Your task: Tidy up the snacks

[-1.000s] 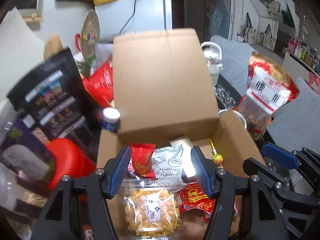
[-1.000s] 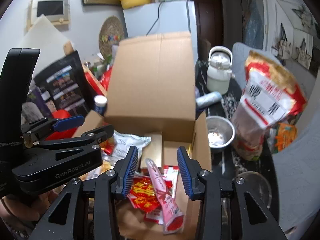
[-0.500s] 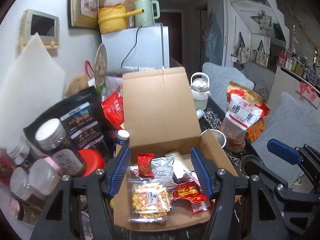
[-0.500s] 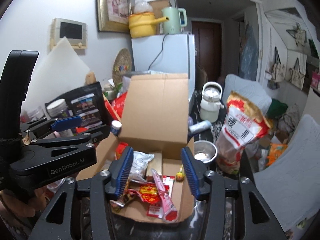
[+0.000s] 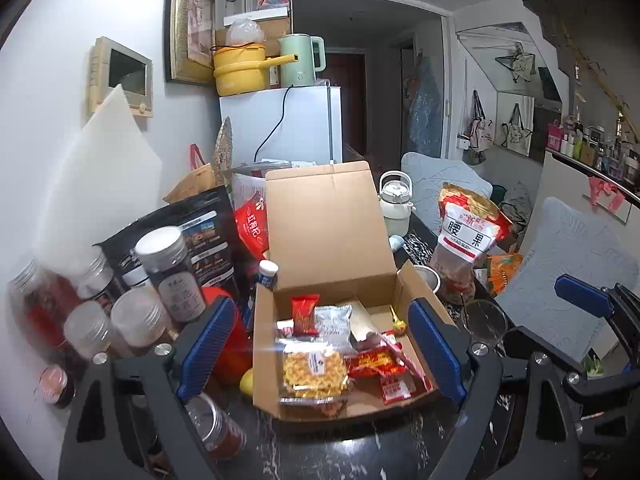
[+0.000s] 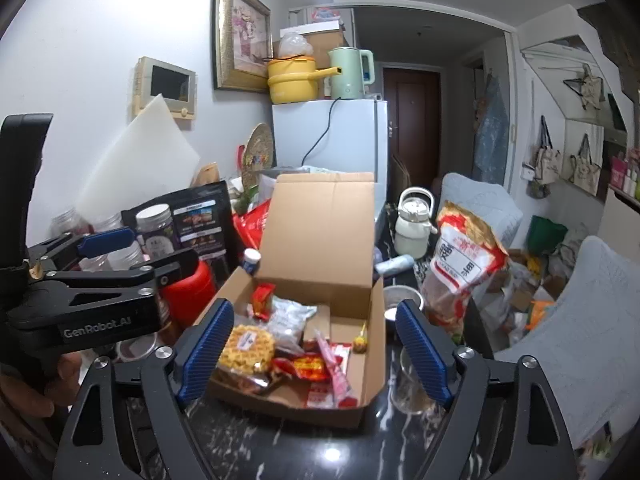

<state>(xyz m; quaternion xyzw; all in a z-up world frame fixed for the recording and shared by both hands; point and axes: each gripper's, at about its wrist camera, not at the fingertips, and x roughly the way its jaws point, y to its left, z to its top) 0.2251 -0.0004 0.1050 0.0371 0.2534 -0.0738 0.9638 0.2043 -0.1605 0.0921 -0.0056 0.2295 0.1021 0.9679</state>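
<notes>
An open cardboard box (image 5: 412, 292) (image 6: 374, 344) stands on the dark marble table with its lid up. Inside lie a clear pack of yellow crackers (image 5: 314, 368) (image 6: 246, 344), a white-grey packet (image 5: 332, 322) (image 6: 290, 318), red sachets (image 5: 372, 360) (image 6: 306, 366), a small red packet (image 5: 304, 312) and a lollipop (image 5: 400, 324) (image 6: 360, 342). My left gripper (image 5: 320, 346) hangs above and in front of the box, its jaws opening with nothing between the blue pads. My right gripper (image 6: 310, 346) does the same, jaws opening and empty. The left gripper's body (image 6: 92, 288) shows at the left of the right wrist view.
Several lidded jars (image 5: 168, 272), a black pouch (image 5: 192, 236), a red tub (image 6: 188, 290) and a can (image 5: 216, 428) crowd the table's left. A large nut bag (image 5: 466, 240), a metal bowl (image 6: 400, 296), a glass (image 5: 484, 320) and a white kettle (image 6: 412, 224) stand to the right.
Both grippers drew back and up from inside the box, which now looks smaller and further off. Their jaws spread much wider. The snacks stayed in the box.
</notes>
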